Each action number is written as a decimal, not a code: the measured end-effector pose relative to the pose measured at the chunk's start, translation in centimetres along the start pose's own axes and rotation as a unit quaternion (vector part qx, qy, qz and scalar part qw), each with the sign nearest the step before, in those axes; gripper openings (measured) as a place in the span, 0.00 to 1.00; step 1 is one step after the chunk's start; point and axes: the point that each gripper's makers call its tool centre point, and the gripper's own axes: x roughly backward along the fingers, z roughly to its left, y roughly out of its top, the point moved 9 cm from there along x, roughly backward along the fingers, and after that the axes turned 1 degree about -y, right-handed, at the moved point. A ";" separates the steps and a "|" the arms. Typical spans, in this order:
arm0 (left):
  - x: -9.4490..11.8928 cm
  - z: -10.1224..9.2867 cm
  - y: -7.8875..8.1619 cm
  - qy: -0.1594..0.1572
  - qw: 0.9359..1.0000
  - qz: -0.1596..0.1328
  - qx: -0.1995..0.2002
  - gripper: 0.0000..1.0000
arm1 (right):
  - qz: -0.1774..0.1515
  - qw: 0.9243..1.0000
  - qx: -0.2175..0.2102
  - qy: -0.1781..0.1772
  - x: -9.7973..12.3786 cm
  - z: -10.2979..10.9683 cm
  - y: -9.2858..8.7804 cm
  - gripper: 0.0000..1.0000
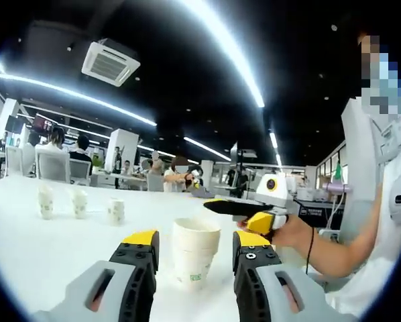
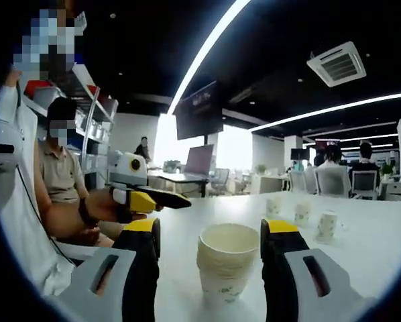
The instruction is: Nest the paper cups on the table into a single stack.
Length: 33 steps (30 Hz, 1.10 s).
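In the left gripper view, three single paper cups (image 1: 46,202) (image 1: 79,202) (image 1: 116,211) stand upright in a row toward the far side of the white desk (image 1: 46,248), apart from one another. Nearer, a stack of nested cups (image 1: 195,253) stands upright on the desk between the spread jaws of the left tongs (image 1: 195,243), with a gap on each side. To the right, the right tongs (image 1: 254,216) are held in a person's hand (image 1: 291,231) beyond the stack.

In the right gripper view, the left tongs (image 2: 161,198) show at left, a hand behind them. The stack (image 2: 227,260) sits between the spread jaws of the right tongs (image 2: 214,231), untouched. The three cups (image 2: 272,206) (image 2: 301,214) (image 2: 326,227) stand farther right.
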 end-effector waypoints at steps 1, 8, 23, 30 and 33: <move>-0.2 0.6 0.2 0.004 1.000 -0.003 -0.001 0.46 | -0.003 1.000 0.000 -0.001 0.2 0.2 0.1 0.63; -3.2 5.4 1.1 0.032 0.999 -0.003 -0.002 0.51 | -0.015 1.000 -0.005 -0.007 0.9 1.0 0.4 0.63; -13.1 11.0 0.2 0.043 0.997 0.059 -0.025 0.51 | -0.030 0.999 -0.020 -0.020 2.2 2.0 0.0 0.61; -18.3 14.7 -2.4 0.066 0.993 0.097 -0.002 0.54 | -0.036 0.999 -0.026 -0.025 3.1 2.5 -0.1 0.61; -19.7 15.7 -3.0 0.078 0.991 0.112 -0.006 0.55 | -0.037 0.998 -0.030 -0.032 3.8 2.6 -0.2 0.61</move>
